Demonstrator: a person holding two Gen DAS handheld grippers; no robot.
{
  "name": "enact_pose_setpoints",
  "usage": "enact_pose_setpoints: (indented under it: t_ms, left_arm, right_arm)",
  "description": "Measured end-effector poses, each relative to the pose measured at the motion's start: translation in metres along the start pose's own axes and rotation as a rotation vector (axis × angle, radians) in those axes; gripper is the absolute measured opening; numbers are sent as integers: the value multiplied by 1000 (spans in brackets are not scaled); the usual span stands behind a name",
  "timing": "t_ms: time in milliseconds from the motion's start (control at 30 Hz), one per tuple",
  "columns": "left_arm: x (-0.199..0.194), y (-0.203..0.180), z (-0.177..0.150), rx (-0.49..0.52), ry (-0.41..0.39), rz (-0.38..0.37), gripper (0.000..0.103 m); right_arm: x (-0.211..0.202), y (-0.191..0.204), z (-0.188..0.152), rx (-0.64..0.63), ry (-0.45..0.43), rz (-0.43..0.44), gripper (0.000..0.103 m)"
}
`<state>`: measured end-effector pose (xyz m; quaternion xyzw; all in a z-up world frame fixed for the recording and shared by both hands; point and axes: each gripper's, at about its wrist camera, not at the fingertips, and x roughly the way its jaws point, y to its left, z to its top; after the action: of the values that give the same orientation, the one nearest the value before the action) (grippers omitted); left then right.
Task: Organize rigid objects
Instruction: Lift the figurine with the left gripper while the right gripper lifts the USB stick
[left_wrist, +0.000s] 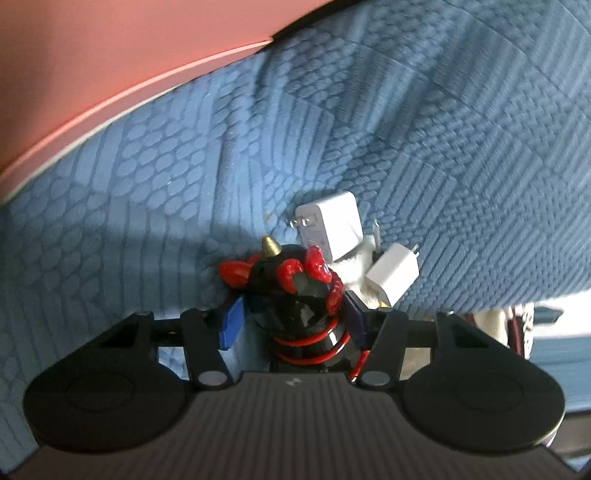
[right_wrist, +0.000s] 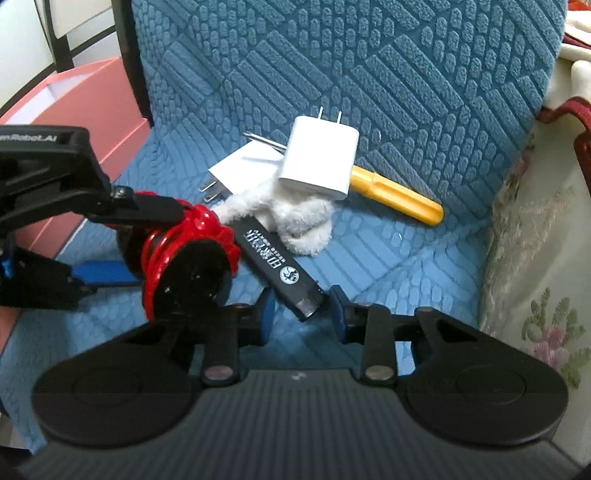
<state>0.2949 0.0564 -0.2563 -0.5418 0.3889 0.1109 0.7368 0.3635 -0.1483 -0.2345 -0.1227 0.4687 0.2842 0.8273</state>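
Between my left tongs (left_wrist: 295, 325) sits a glossy black figurine (left_wrist: 295, 291), clamped by the blue pads on both flanks. It is hard and shiny, wound with thin red wire low down, with lumpy red curls on top and a small gold cone like a horn. From the right wrist view I see its flat black underside, ringed in knobbly red; its face is hidden from both cameras.

My right tongs (right_wrist: 301, 317) stand apart, the end of a black stick (right_wrist: 275, 264) lying between the pads; I cannot tell whether either pad touches it. It is a smooth, matte bar with white printed characters and a round logo, too small to read, and its far end runs under a white fluffy thing (right_wrist: 291, 218), soft and looped like chenille.

Two white chargers lie on that fluff: a smooth rounded block (right_wrist: 317, 158) with two prongs pointing away, and a flatter one (right_wrist: 240, 170) with prongs toward the left tongs. Behind the block lies a screwdriver (right_wrist: 399, 194) with a smooth yellow handle; its metal shaft is mostly hidden by the chargers.

Everything rests on a blue seat cushion (right_wrist: 406, 92), plush, embossed with bars and oval pebbles. A pink box (right_wrist: 92, 103) stands at the left, cut off by the frame; floral cloth (right_wrist: 535, 295) edges the right.
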Motion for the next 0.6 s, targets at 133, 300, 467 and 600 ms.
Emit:
enact_pose_setpoints:
  t_ms: [133,300,467,600]
  left_arm:
    - [-8,-11,-2,104,-8,27,61]
    - [-21,-19,-4,219,-17,69,61]
    - [-37,-25,-8,360,-29,140,61]
    - [-51,-26,-13,466,-31,180,61]
  right_arm:
    - [-9,2,-4,46,19,16,31]
    - [-15,3,-8,138,43,30,30]
    - [-18,12,-11,161,79,12,28]
    - [-22,23,-15,171,110,-3,28]
